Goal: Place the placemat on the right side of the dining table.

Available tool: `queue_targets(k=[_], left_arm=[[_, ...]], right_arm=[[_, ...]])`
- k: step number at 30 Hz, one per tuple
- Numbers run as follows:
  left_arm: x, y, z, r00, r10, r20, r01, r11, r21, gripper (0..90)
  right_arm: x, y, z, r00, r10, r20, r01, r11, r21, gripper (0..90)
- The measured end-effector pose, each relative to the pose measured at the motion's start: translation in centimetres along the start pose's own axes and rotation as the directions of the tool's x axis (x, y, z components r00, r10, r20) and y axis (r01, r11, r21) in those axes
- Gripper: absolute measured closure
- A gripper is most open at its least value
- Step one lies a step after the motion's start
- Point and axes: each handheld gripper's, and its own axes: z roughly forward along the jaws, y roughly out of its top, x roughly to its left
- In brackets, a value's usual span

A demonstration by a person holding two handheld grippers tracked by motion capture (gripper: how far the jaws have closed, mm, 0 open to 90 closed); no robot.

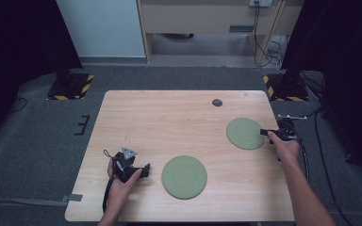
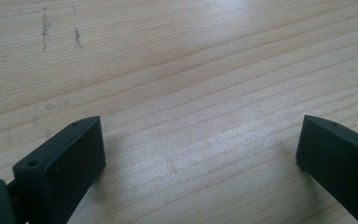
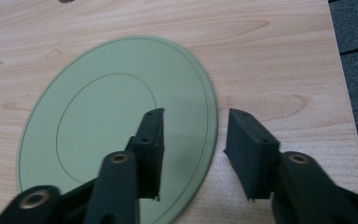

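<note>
- The right gripper (image 3: 193, 154) straddles the near rim of the far flat, round, pale green plate (image 3: 107, 116), jaws parted, one over the plate and one over bare wood; nothing is clamped yet, likely lining up for an edge pinch.
- The left gripper (image 2: 200, 154) gapes wide over the light wooden surface (image 2: 191, 70), holding nothing.
- A second green round plate (image 1: 184, 176) lies just right of it, near the front edge.

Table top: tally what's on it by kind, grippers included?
Green plates: 2, near plate and far right plate
Handheld grippers: 2, left gripper and right gripper
Total: 4
</note>
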Motion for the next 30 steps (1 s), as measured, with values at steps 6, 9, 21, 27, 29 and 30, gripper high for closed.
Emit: queue_targets(k=[6,9,21,27,29,30], left_arm=[[0.0,0.0,0.0,1.0,0.003,0.002,-0.003,1.0,0.001,0.1],[0.0,0.1,0.1,1.0,0.003,0.002,-0.003,1.0,0.001,0.0],[0.0,0.1,0.1,1.0,0.004,0.002,-0.004,1.0,0.001,0.0],[0.0,0.1,0.1,1.0,0.004,0.002,-0.004,1.0,0.001,0.0],[0.1,0.0,0.1,1.0,0.005,0.004,-0.005,1.0,0.001,0.0],[0.1,0.0,0.1,1.0,0.006,0.005,-0.006,1.0,0.002,0.0]], right_arm=[[0.5,0.6,0.1,0.9999,0.005,-0.013,-0.005,1.0,-0.005,42.2],[0.9,0.8,0.2,0.9998,0.011,-0.019,-0.012,1.0,-0.022,34.7],[2.3,1.5,-0.1,1.0,-0.004,0.005,0.005,1.0,-0.028,9.6],[3.2,2.5,-1.3,0.9993,-0.035,-0.013,0.034,0.997,-0.071,9.4],[3.4,2.7,-1.5,0.999,-0.044,-0.011,0.043,0.997,-0.072,10.1],[3.5,2.8,-1.7,0.9988,-0.048,-0.01,0.047,0.997,-0.069,10.2]])
